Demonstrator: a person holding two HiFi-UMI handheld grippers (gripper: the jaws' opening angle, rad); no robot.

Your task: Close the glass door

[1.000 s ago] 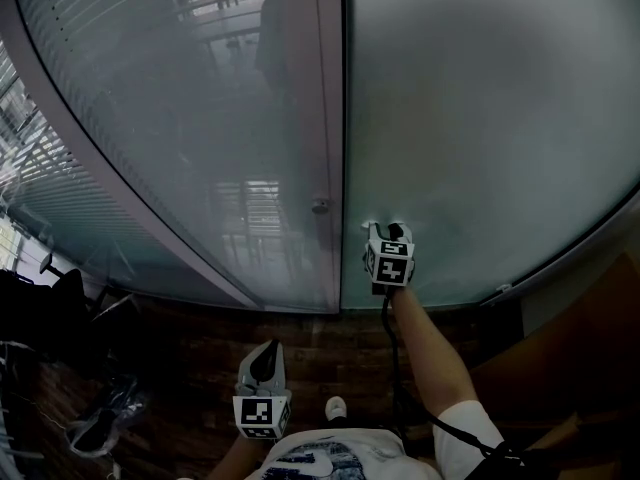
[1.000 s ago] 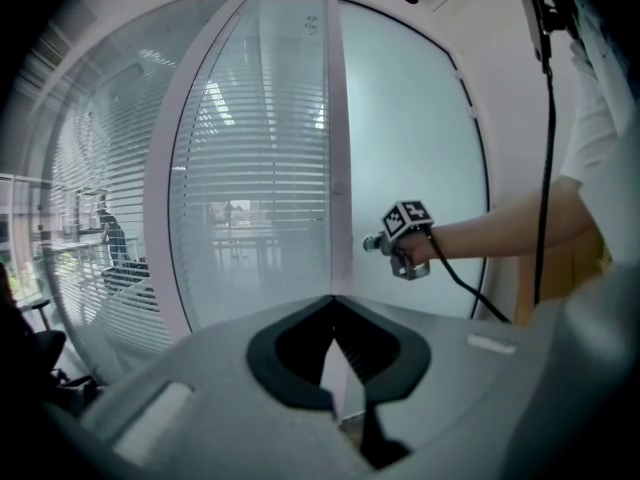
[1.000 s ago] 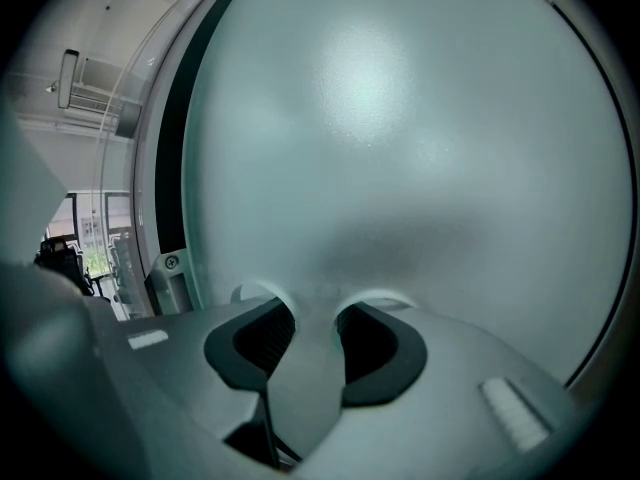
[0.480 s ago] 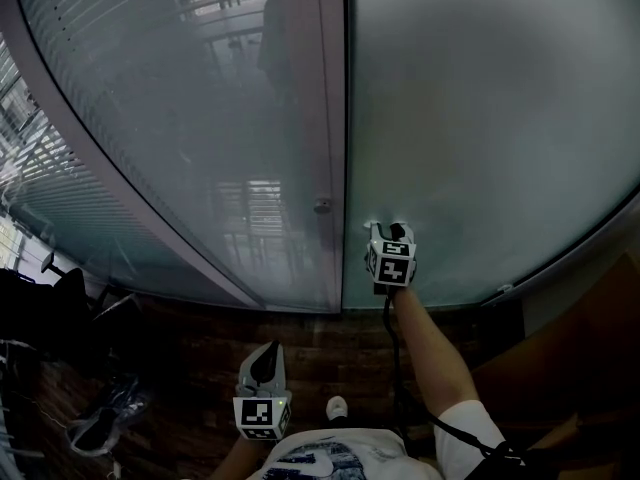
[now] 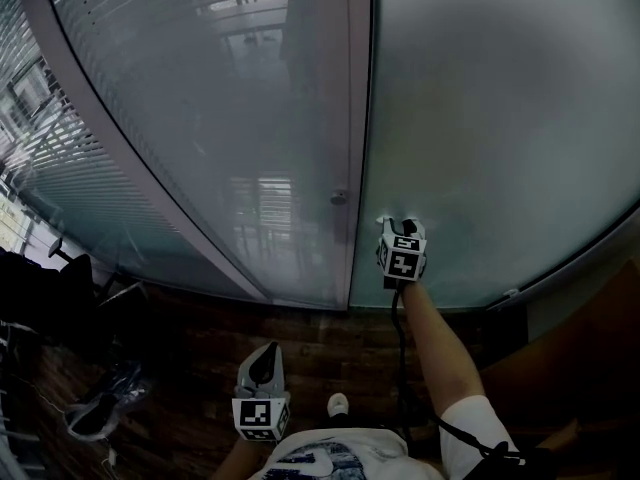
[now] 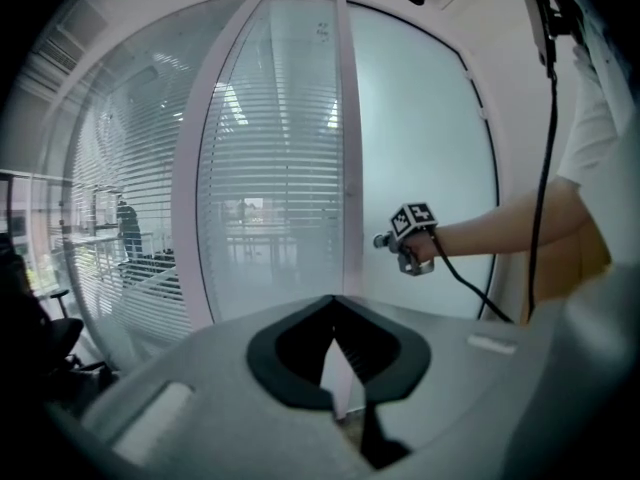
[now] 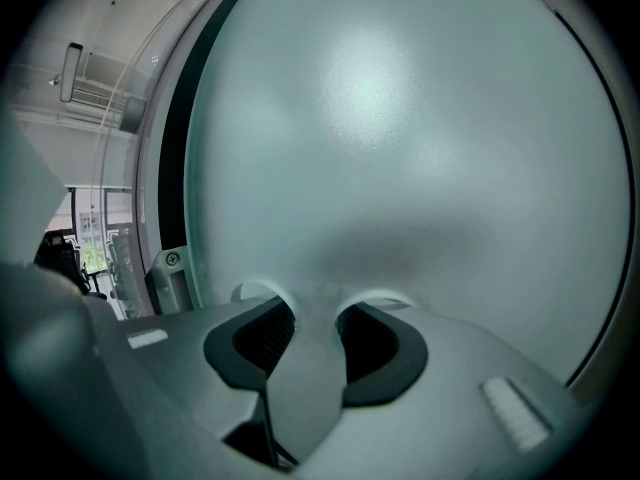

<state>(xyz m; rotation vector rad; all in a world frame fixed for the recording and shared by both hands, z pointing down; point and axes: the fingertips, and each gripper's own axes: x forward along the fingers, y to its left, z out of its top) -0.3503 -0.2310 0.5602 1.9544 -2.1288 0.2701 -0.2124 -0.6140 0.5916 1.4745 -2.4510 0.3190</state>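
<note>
Seam (image 5: 369, 118), knob (image 5: 340, 198) and right tongs (image 5: 398, 222) have drifted slightly rightward together in the head view, so the frosted glass door (image 5: 500, 118) looks practically shut, with the open, empty right tongs pressing it and the left tongs (image 5: 265, 353) closed, idle.

glass door (image 5: 500, 118) top cut off, shirt (image 5: 320, 460) cropped below

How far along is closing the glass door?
Mostly done: the glass door stands almost flush with the frame. In hand: the right tongs, open, press their tips on the glass near its edge. Left: a dark strip beside the door edge may be a gap, so push it fully home.
</note>
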